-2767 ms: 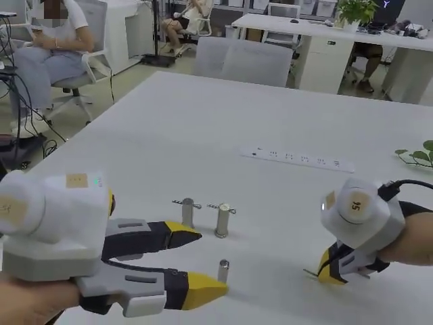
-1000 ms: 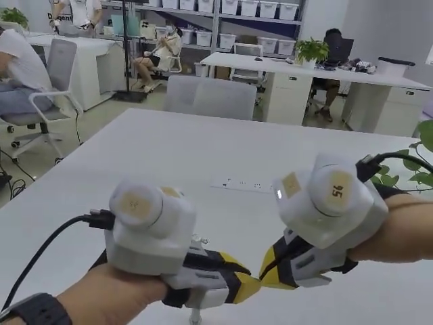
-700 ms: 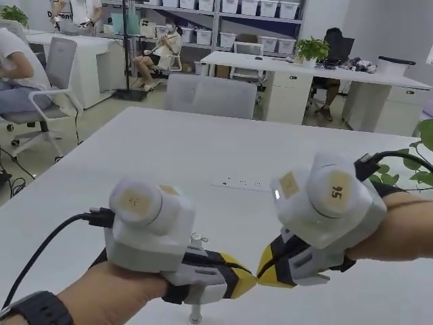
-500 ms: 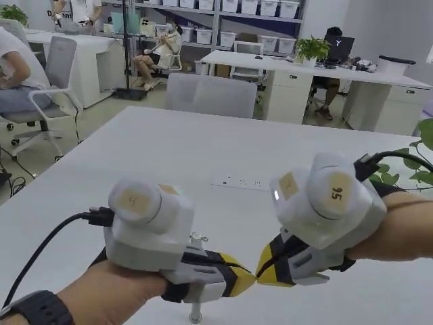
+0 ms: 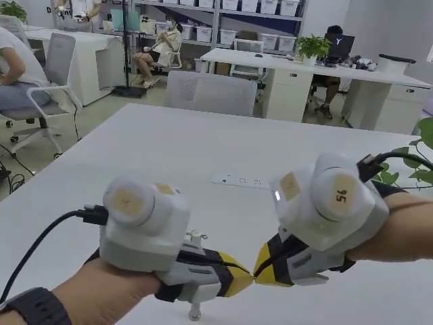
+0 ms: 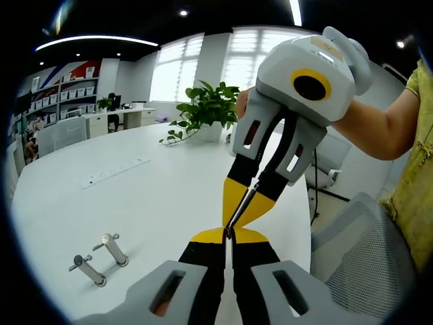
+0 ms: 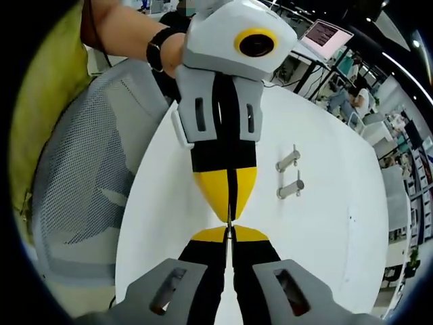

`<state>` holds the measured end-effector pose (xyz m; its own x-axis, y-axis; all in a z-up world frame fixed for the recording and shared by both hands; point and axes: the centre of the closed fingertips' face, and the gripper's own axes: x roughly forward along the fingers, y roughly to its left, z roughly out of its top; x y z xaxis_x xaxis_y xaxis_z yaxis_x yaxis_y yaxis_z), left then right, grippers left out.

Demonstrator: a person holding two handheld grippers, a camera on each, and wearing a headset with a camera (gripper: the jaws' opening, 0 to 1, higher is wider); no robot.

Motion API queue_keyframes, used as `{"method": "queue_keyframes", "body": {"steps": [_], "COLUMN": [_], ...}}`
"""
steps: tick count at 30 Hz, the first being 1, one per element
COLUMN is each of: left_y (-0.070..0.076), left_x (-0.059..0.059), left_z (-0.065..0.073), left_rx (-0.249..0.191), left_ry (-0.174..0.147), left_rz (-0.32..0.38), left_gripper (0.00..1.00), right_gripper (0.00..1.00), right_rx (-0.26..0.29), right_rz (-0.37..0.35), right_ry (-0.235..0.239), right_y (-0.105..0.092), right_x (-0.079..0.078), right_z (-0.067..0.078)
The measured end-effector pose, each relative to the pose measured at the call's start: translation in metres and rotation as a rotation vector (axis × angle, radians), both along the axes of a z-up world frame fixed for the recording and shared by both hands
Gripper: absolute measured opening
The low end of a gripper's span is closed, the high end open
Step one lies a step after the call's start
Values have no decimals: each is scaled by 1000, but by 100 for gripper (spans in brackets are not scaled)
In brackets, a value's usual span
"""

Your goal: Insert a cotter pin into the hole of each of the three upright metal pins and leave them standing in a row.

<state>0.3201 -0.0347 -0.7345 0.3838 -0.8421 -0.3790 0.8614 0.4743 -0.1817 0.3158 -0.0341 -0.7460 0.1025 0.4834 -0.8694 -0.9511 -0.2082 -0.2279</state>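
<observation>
Left gripper (image 5: 242,279): yellow-tipped jaws pressed together, nose to nose with the other gripper above the white table (image 5: 203,149). Can't tell if it nips anything.

Left gripper view, off to the left: one silver cylindrical metal pin (image 6: 86,269) and a second metal pin (image 6: 112,248) stand side by side. Each has a cross piece through its head, so two look done.

Head view: the lower part of a third metal pin (image 5: 195,313) stands just under the left gripper, top hidden.

Centre: a thin grey metal cotter pin (image 6: 245,203) lies along the right gripper's jaws, its end touching the left tips.

Right gripper (image 5: 262,272): clamped on the cotter pin.

The step looks like a regrip or handover of the cotter pin before the last insertion. To do it well:
- Hold one grip firm until the other has it.
- Leave a long end sticking out.
- Line it up square with the hole.
- Steady the third metal pin so it doesn't topple.
</observation>
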Motion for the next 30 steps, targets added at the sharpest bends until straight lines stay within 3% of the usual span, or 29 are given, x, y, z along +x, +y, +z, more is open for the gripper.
{"method": "queue_keyframes", "body": {"steps": [19, 27, 29, 30], "left_y": [0, -2, -2, -3], "left_x": [-8, -17, -19, -20], "left_z": [3, 8, 8, 8], "left_rx": [-5, -10, 1, 6], "left_ry": [-29, -83, -96, -107], "left_rz": [-44, -107, -121, -131], "left_gripper": [0, 0, 0, 0], "right_gripper": [8, 7, 7, 7], "right_rx": [11, 17, 18, 19], "right_rz": [-22, -20, -19, -14], "right_ry": [72, 177, 179, 215], "right_y": [-2, -6, -6, -7], "right_x": [-6, -16, -16, -21], "right_z": [-2, -2, -2, -1]}}
